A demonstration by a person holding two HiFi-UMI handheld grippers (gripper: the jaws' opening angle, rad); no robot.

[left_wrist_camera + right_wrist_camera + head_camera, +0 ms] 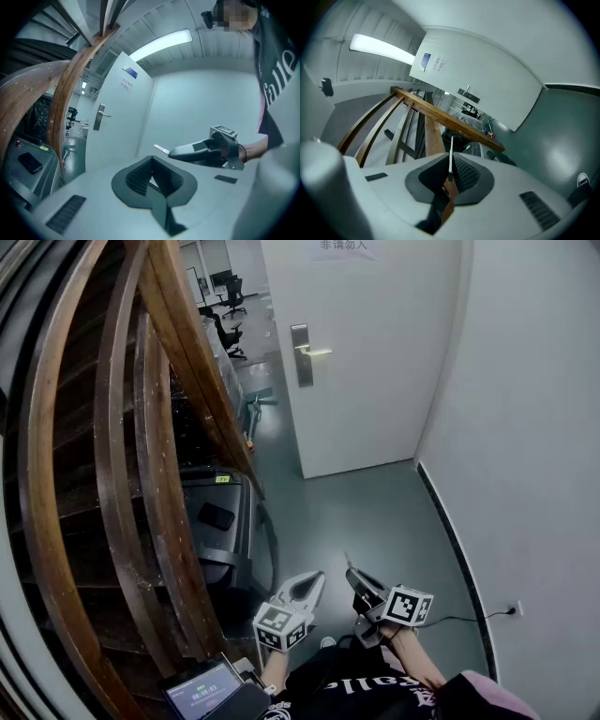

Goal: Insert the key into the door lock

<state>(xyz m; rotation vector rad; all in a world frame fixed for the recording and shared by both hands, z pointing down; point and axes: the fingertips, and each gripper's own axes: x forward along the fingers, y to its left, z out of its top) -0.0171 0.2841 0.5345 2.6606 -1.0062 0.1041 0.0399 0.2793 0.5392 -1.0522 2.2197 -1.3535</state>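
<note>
Approach stage: at lower centre of the head view, the left hand-held gripper (315,577) rides with its jaws together and nothing between them. Beside it, the right hand-held gripper (353,575) is clamped on the key (450,157), blade pointing forward. The lock plate (302,354) on the white door (384,381), upper centre, is well apart. The next move likely calls for closing in and lining up the blade; the keyhole is too small to make out. Curved wooden stair rails (150,484) crowd the left, and a wall socket (512,609) sits at lower right.
</note>
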